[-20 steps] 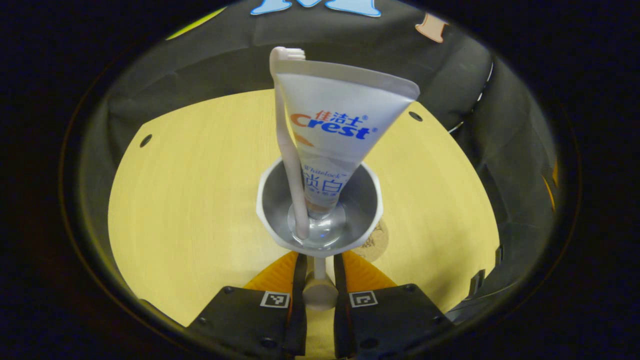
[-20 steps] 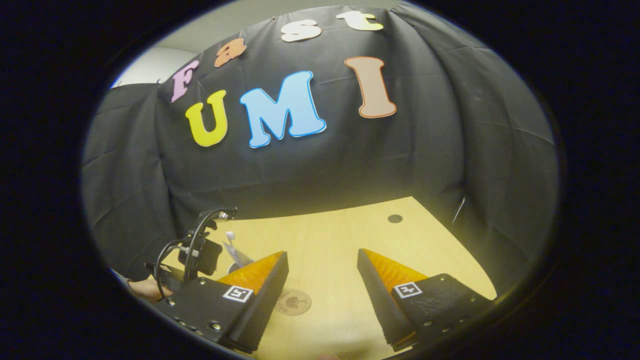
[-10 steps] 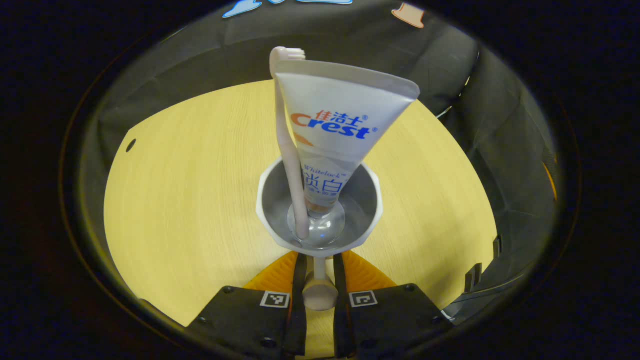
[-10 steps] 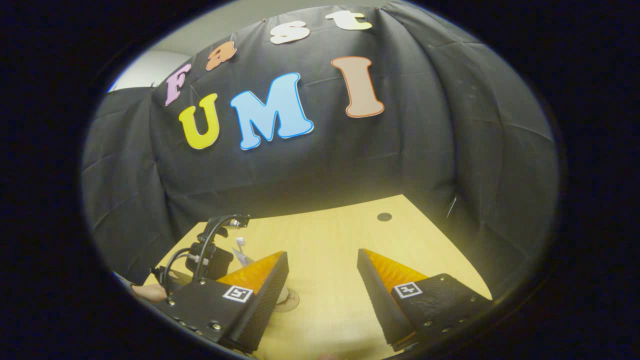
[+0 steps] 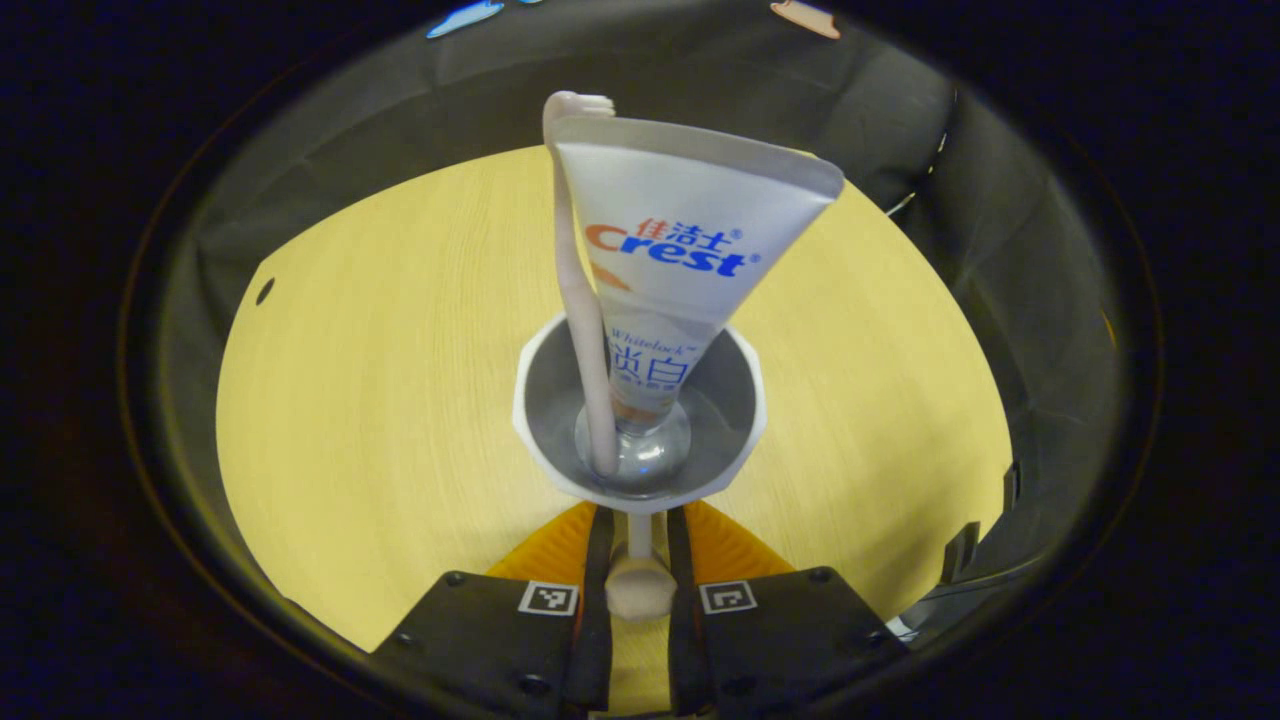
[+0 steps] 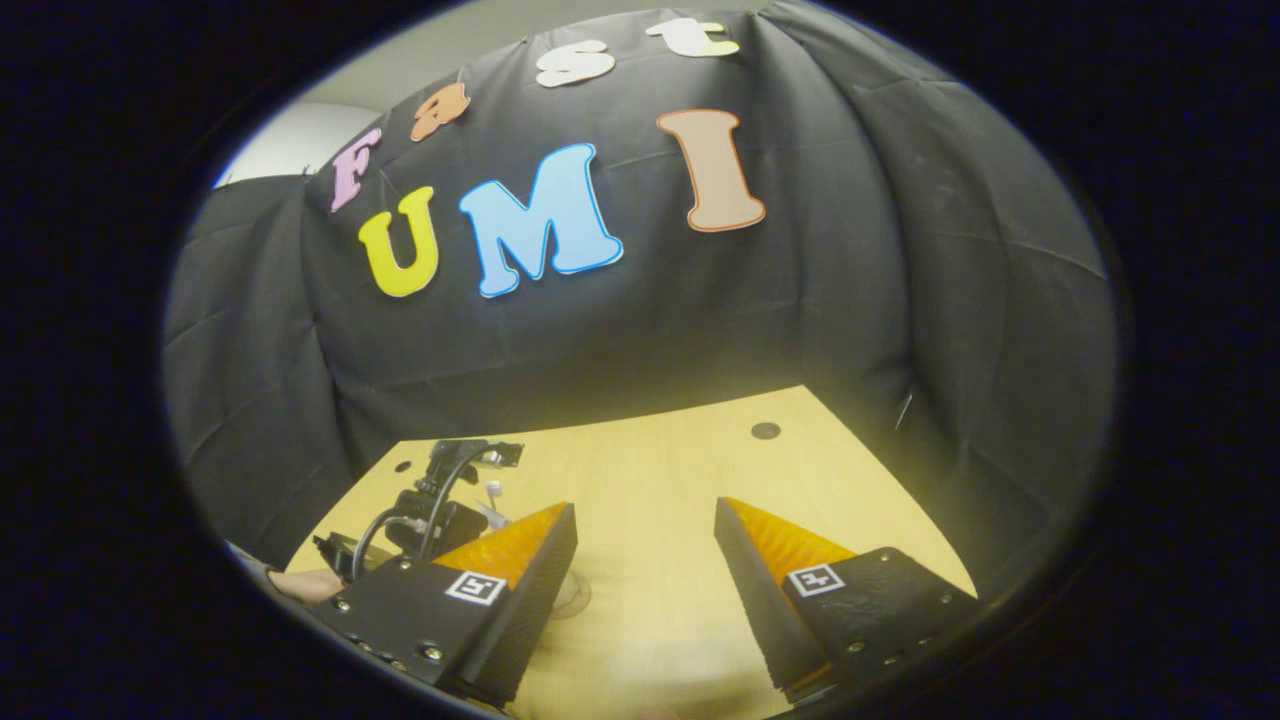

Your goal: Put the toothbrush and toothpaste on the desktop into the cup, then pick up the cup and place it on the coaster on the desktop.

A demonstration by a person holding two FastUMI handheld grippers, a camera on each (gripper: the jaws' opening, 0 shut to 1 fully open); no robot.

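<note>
With the toothbrush [image 5: 578,290] and toothpaste tube [image 5: 672,250] standing in it, the cup [image 5: 640,400] is gripped by its handle in the clenched left tool [image 5: 637,535] while the coaster, seen beside it a second ago, has been covered, suggesting placement; the right tool [image 6: 645,545] is held released.

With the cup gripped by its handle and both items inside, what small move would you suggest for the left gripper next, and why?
Probably lower the cup gently. The left gripper is shut on the cup's handle, with the toothbrush and toothpaste standing inside. In the right gripper view, the coaster peeks out beside the open right gripper, close to the left gripper, so the cup may sit over it; confirm alignment first.
</note>
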